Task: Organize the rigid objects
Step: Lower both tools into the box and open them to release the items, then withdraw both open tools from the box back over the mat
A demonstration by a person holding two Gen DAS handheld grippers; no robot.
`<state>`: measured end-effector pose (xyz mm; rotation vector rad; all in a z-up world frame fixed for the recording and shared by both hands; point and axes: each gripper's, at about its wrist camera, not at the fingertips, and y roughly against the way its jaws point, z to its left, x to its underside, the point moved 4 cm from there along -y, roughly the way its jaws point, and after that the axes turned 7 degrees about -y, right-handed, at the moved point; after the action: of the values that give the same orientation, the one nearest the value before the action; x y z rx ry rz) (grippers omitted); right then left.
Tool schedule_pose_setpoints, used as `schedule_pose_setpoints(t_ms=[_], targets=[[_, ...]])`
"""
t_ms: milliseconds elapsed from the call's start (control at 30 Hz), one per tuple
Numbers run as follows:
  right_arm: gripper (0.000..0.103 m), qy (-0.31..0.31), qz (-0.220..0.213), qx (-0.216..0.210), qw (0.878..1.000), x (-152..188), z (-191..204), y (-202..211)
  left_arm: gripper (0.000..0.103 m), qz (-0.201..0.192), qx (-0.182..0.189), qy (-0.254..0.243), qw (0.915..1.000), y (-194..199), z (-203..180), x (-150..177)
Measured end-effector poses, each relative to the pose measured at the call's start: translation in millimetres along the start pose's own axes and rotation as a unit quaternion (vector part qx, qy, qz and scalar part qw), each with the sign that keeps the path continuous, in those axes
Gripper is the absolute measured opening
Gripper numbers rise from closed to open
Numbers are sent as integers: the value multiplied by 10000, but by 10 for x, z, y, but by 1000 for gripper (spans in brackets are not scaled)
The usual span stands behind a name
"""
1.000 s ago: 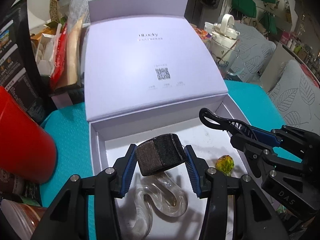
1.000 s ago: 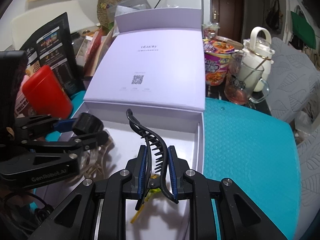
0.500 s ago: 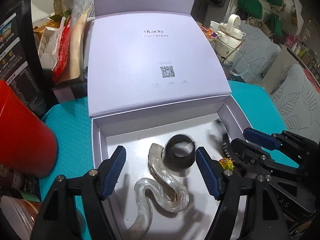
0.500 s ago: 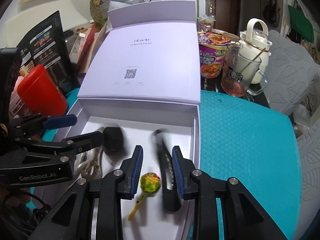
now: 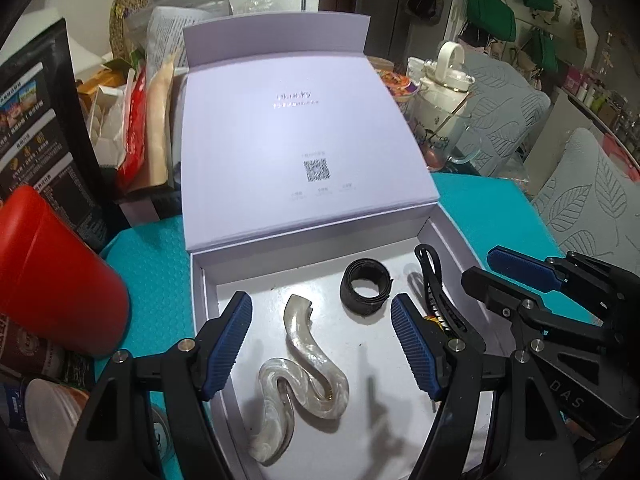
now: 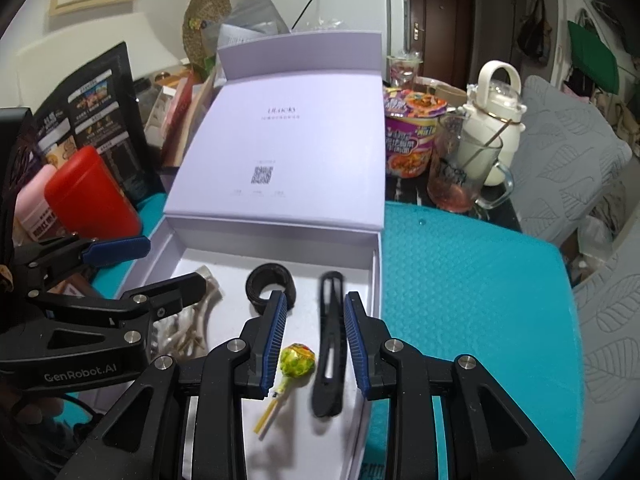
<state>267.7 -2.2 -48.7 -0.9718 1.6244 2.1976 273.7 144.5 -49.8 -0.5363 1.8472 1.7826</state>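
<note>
So both grippers are hanging over the open white box (image 5: 200,280) with their jaws apart and nothing clamped in either. The left gripper (image 5: 320,344) is spread pretty wide, and in its view the pearly S-shaped hair clip (image 5: 300,376) lies flat on the box floor right in the gap between the blue pads, not touching either one. A bit further in, the black ring-shaped band (image 5: 365,286) sits on the floor just past the fingertips, closer to the right-hand pad. The right gripper (image 6: 314,338) has a narrower gap, and looking down its fingers you see the green lollipop (image 6: 297,360) and the long black hair clip (image 6: 330,340) lying side by side on the floor below and between the pads, the lollipop nearer the left pad, the clip nearer the right one and close to the box's right wall. Neither pad seems to press on them. Behind all that the lavender lid (image 6: 280,152) stands propped open, with the red container (image 6: 90,196) off to the left and the noodle cup (image 6: 412,136) and glass mug (image 6: 464,172) to the right, all on or by the teal mat (image 6: 460,280).
</note>
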Motion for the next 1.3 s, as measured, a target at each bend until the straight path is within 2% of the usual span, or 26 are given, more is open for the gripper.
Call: schedule_pose_setpoints(t_ms=[633, 1233, 1300], targets=[[30, 155, -619, 127, 9979, 48, 98, 955, 72, -640, -110, -243, 9976, 916, -333, -52], [34, 274, -1206, 222, 9921, 466, 252, 1905, 72, -1201, -115, -337, 9921, 1797, -634, 330], [37, 276, -1252, 233, 9915, 535, 267, 1986, 74, -1228, -98, -351, 9918, 1856, -664, 395]])
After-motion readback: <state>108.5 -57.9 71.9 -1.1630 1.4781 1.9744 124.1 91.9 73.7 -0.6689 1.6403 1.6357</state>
